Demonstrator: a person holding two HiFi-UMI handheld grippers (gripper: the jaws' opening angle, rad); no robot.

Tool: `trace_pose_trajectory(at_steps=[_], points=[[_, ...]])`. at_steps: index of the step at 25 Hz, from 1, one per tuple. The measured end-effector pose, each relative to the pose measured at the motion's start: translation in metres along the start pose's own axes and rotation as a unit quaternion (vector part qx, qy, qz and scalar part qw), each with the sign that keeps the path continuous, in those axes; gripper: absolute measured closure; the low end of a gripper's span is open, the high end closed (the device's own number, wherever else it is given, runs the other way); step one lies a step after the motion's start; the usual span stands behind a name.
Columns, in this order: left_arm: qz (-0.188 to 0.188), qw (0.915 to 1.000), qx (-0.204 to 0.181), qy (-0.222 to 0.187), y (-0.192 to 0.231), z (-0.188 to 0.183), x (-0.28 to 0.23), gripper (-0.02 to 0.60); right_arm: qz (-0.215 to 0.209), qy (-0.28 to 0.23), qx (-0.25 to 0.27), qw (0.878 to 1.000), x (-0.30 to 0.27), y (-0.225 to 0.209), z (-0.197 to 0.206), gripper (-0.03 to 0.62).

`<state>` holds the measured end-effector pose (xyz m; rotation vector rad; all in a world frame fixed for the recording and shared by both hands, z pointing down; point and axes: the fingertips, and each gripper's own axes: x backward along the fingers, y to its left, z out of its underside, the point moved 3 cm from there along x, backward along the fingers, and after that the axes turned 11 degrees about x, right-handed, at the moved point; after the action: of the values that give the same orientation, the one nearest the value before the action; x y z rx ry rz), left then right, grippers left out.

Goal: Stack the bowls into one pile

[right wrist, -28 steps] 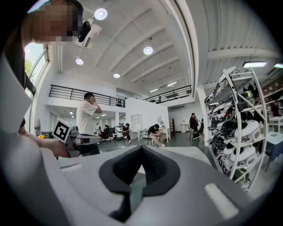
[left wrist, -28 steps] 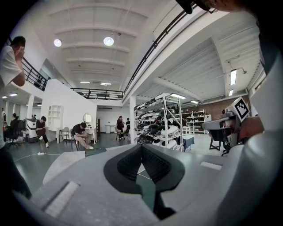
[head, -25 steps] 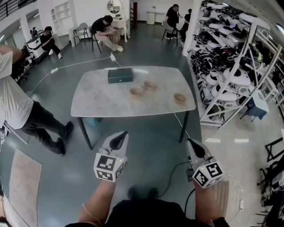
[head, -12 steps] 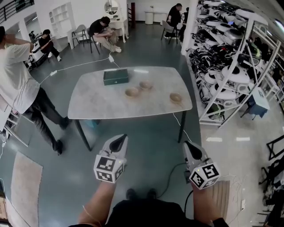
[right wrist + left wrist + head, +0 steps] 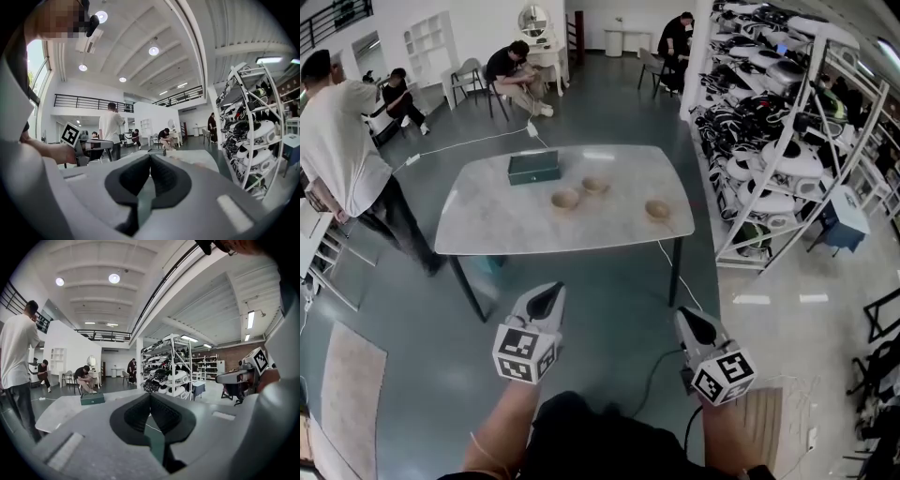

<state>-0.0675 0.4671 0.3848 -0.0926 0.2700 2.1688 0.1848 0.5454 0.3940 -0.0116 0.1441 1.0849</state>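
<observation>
Bowls (image 5: 596, 186), three in all, sit on the table (image 5: 506, 225) in the upper middle of the head view, none of them stacked yet. Against the frame from a second ago, we see the table and everything on it slid toward the left and a touch lower in the picture, while the layout on its top is unchanged. The person in the white shirt (image 5: 342, 150), cut off at the left edge before, now stands more fully in the upper left corner. Both grippers sit slightly lower in the frame than they did, and the right one has drifted leftward. Each bowl looks to rest upright with its mouth up, though they are small at this range; being round, they show no long axis. The left bowl (image 5: 565, 199) and the middle bowl (image 5: 596, 186) lie near each other, just below and right of the box (image 5: 534, 167). The right bowl (image 5: 657, 209) is apart from them toward the table's right edge, so the three run in a loose line across the frame. We hold the left gripper (image 5: 549, 292) at lower centre-left and the right gripper (image 5: 689, 317) at lower centre-right, both over the floor, well short of the table and pointing toward it. In each gripper view the jaws are pressed together with nothing between them. The rack (image 5: 769, 141) fills the right side.
</observation>
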Motion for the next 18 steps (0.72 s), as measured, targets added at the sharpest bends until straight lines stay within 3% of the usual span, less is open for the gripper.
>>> trace_pose_trajectory(at_steps=[8,18], points=[[-0.002,1.0,0.006,0.001,0.003,-0.002,-0.025,0.572,-0.004,-0.001,-0.012,1.0,-0.017,-0.023,-0.002,0.591],[0.013,0.9999,0.008,-0.007,0.06,-0.014,-0.095,0.572,0.019,0.007,-0.005,1.0,-0.091,-0.059,-0.003,0.591]])
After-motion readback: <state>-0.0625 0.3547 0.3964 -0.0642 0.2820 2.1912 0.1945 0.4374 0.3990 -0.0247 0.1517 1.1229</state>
